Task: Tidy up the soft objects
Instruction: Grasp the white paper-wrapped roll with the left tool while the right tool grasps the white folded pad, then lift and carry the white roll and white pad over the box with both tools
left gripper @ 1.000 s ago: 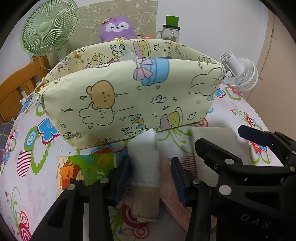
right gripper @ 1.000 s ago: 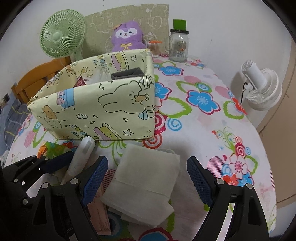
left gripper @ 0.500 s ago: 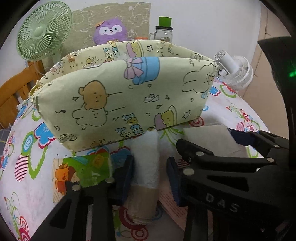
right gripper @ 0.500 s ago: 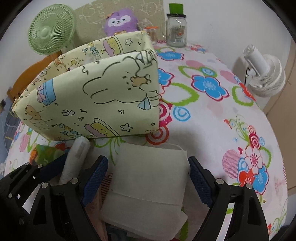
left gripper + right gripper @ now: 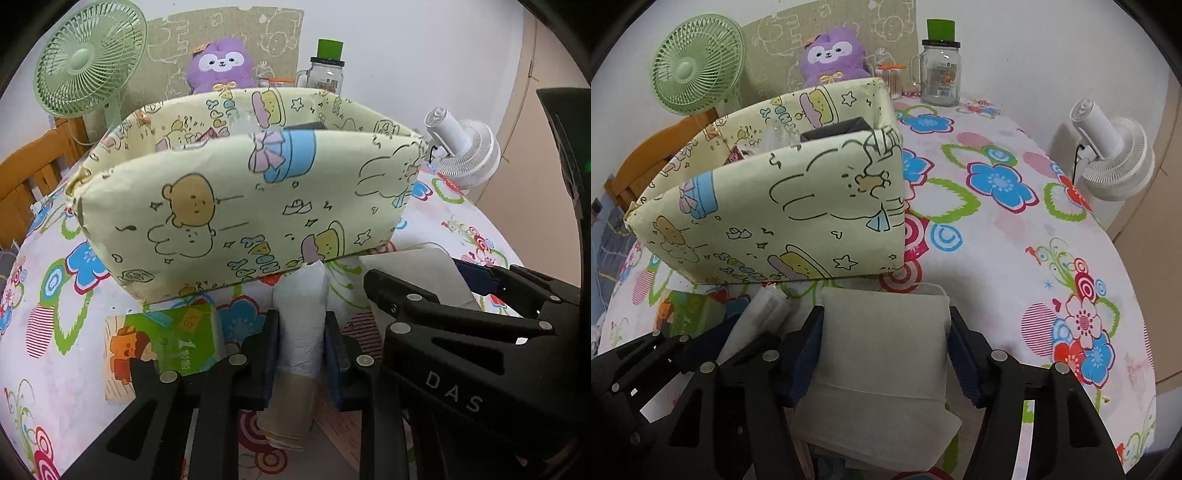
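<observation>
Folded cloth [image 5: 882,354] pinched in your right tongs [image 5: 884,347]; left tongs [image 5: 300,349] pinching white roll [image 5: 301,332]. Lift high, or either snags fabric bin [image 5: 236,206] wall.

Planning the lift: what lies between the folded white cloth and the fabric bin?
Only bare flowered tablecloth separates the folded white cloth from the fabric bin, in the right wrist view.

Left tool [image 5: 301,354] and right tool [image 5: 884,354] sit low, side by side, each with fingers pressed against a soft item.
</observation>
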